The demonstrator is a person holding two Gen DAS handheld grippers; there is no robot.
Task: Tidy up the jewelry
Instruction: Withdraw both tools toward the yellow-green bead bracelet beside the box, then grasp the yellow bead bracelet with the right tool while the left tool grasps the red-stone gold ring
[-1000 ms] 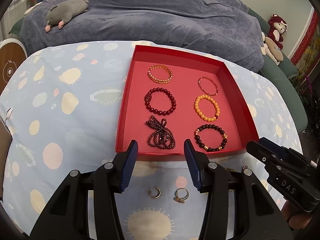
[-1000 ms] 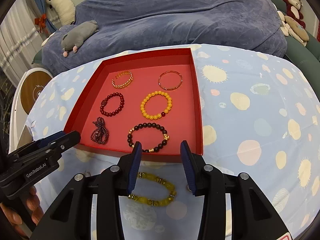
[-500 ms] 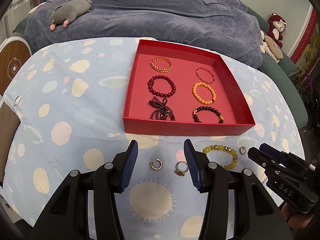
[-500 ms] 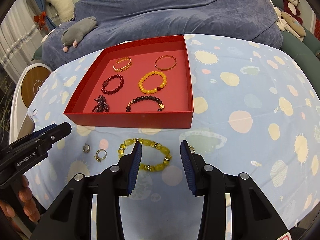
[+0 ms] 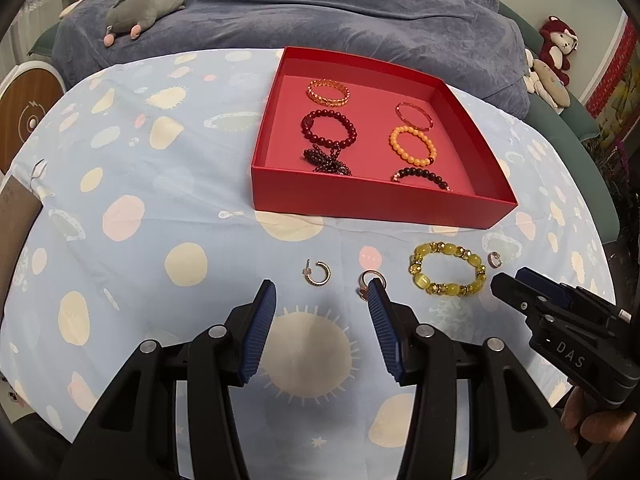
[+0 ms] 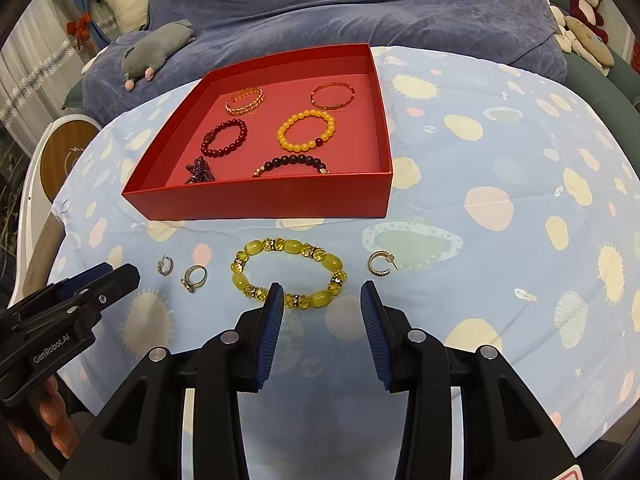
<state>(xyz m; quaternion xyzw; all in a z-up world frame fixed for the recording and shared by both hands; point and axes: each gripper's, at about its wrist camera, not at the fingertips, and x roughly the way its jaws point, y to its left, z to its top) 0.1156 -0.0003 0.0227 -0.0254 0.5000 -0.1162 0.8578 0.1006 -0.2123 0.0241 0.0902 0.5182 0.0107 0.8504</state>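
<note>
A red box [image 5: 360,196] on the spotted tablecloth holds several bracelets in two rows. Loose on the cloth in front of it lie a yellow bead bracelet [image 5: 448,268], a hoop earring [image 5: 317,274], a ring [image 5: 370,282] and a second small earring [image 5: 495,259]. My left gripper [image 5: 321,286] hangs open over the cloth, empty, the hoop earring just beyond its tips and the ring at its right fingertip. My right gripper [image 6: 321,286] is open and empty too, its left finger over the near edge of the yellow bracelet [image 6: 288,272], with a hoop earring [image 6: 380,264] to the right.
The red box [image 6: 256,200] stands past the loose pieces. A blue-covered sofa with a grey plush toy [image 5: 144,4] runs behind the table. More plush toys [image 5: 554,60] sit at the far right. A round wooden-faced object [image 6: 68,156] stands left of the table.
Both grippers have drawn back from the box toward the near edge and sunk a little. The loose earrings, ring and yellow bracelet now lie just ahead of the fingertips. Jaw openings look unchanged.
</note>
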